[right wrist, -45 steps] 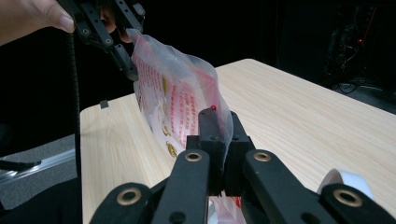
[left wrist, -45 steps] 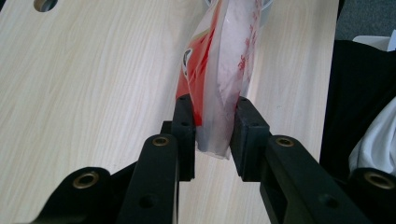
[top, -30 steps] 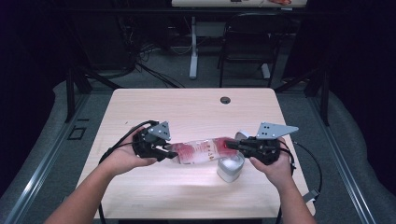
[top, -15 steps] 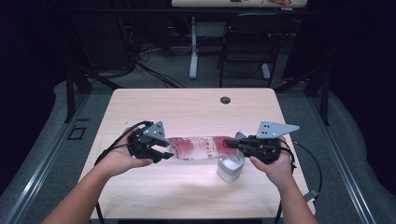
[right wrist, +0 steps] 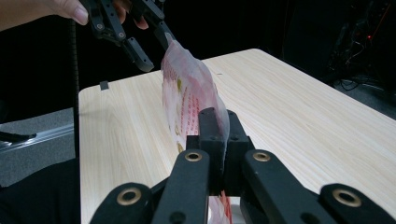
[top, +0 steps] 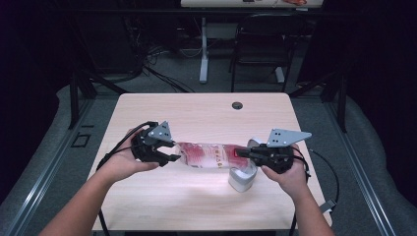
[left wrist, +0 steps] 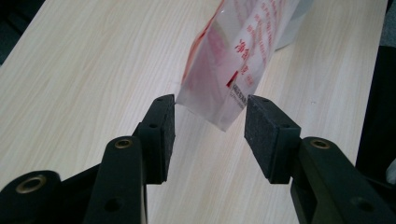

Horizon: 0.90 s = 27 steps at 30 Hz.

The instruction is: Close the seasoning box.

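A clear plastic pouch (top: 206,154) with red print hangs above the wooden table, stretched between my two grippers. My right gripper (top: 246,153) is shut on its right end; in the right gripper view the pouch (right wrist: 187,100) is pinched between the closed jaws of that gripper (right wrist: 218,122). My left gripper (top: 172,151) stands open at the pouch's left end. In the left gripper view the pouch's corner (left wrist: 229,65) sits between the spread pads (left wrist: 161,135) of the left gripper (left wrist: 209,133), touching the left one at most.
A white, grey-topped container (top: 242,178) stands on the table (top: 196,118) under the right gripper. A round cable hole (top: 237,105) lies near the far edge. A chair (top: 258,44) and desk legs stand beyond the table.
The left gripper has opened and let go of the pouch's left end. The right gripper keeps its hold and has hardly moved.
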Available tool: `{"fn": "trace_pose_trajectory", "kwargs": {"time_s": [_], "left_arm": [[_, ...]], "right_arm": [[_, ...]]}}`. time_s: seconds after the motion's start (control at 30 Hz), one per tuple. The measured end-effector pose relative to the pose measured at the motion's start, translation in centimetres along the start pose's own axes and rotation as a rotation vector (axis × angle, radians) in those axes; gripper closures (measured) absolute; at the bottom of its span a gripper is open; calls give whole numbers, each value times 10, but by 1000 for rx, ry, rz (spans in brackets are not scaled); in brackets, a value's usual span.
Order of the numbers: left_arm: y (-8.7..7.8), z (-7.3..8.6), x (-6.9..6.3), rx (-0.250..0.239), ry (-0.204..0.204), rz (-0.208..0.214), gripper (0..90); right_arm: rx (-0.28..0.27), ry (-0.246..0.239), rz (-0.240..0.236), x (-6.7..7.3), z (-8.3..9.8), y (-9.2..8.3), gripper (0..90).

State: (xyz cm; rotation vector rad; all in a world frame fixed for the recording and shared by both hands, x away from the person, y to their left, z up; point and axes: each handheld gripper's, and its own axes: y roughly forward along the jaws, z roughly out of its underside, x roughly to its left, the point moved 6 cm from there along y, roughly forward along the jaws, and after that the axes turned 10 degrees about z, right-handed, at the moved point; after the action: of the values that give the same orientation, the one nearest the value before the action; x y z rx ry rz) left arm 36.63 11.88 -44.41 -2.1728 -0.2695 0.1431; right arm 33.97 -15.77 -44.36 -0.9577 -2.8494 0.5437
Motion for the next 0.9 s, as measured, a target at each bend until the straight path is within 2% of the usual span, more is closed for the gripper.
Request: {"fn": "trace_pose_trajectory", "kwargs": {"time_s": [0.13,0.33,0.43,0.47,0.57,0.9], "left_arm": [[-4,0,1,-13,-8,-9,528],[-5,-12,-5,-26,28,4,529],[-2,-16,-10,-10,62,14,603],[-1,-16,-12,6,70,32,655],[4,-14,-13,23,75,41,708],[14,-2,-15,36,67,75,760]], "right_arm": [[-1,-1,-2,0,0,-1,900],[9,-18,1,3,-1,1,900],[10,-20,-5,4,-2,4,900],[9,-18,-8,5,-2,5,900],[9,-22,-9,6,-3,7,900],[11,-32,-17,11,-9,13,899]]}}
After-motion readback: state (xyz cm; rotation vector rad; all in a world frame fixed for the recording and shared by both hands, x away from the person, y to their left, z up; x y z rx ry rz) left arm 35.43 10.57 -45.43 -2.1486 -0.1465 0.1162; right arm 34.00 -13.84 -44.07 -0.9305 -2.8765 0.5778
